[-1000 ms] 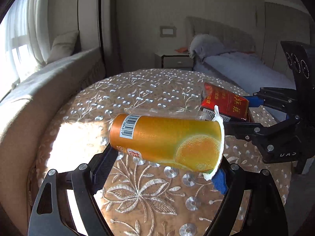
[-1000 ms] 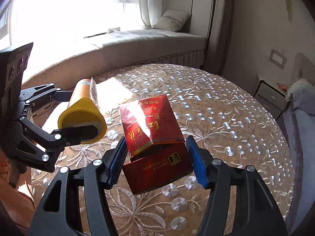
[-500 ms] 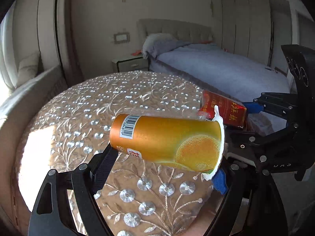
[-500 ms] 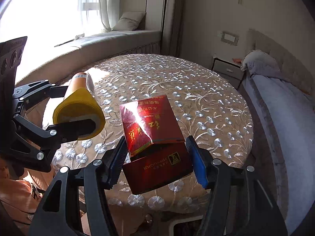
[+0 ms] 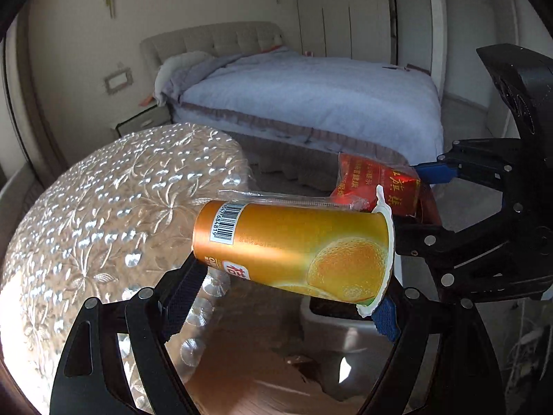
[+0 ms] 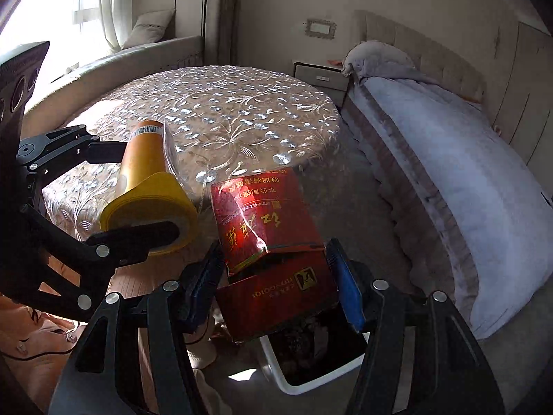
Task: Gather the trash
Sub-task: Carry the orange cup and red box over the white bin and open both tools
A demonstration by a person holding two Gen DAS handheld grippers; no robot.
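My left gripper (image 5: 283, 294) is shut on an orange juice cup (image 5: 297, 245) held sideways, with a clear straw wrapper (image 5: 276, 196) on its top side. My right gripper (image 6: 276, 276) is shut on a red cigarette box (image 6: 273, 245) with its lid flipped open. Both are held in the air past the table's edge, side by side. The cup also shows in the right wrist view (image 6: 148, 186), and the red box in the left wrist view (image 5: 376, 183). A white trash bin (image 6: 311, 356) with a dark inside stands on the floor right under the red box; it also shows below the cup (image 5: 338, 328).
A round table (image 6: 221, 117) with an embroidered cloth (image 5: 103, 207) is behind and to the left. A bed (image 6: 449, 159) with a grey-blue cover runs along the right. A nightstand (image 6: 321, 76) stands by the headboard. A window seat (image 6: 131, 62) curves behind the table.
Both grippers have swung with their loads from above the table to past its edge. The trash bin on the floor has come into view beneath them. Both grips are unchanged.
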